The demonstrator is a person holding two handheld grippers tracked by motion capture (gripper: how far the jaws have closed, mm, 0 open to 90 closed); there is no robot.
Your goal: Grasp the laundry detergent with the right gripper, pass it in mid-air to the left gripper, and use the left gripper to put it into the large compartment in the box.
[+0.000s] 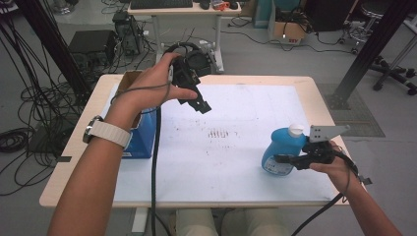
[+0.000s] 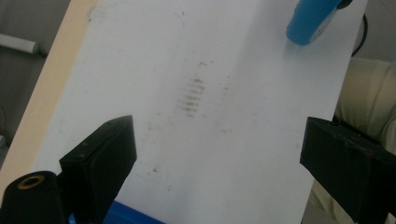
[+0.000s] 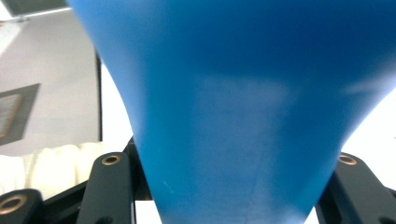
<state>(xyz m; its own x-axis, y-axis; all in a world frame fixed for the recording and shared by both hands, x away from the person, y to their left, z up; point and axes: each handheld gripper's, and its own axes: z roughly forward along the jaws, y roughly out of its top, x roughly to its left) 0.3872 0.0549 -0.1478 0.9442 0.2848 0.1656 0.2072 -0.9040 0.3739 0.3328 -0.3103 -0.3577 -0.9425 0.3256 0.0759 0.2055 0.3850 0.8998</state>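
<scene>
Blue bottle (image 1: pixel 281 150) clamped between right gripper (image 1: pixel 287 160) fingers; left gripper (image 1: pixel 200 104) fingers wide, empty.

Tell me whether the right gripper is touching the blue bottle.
Touching. In the right gripper view the blue bottle sits clamped between the jaws of the right gripper.

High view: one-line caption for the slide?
Right gripper clamps a blue bottle while the left gripper hangs open above the table.

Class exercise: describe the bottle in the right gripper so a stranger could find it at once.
Start at the white-topped table and go to its near right part. There the right gripper clamps a blue bottle. Its white cap and rounded body set it apart from the square blue box on the left.
</scene>
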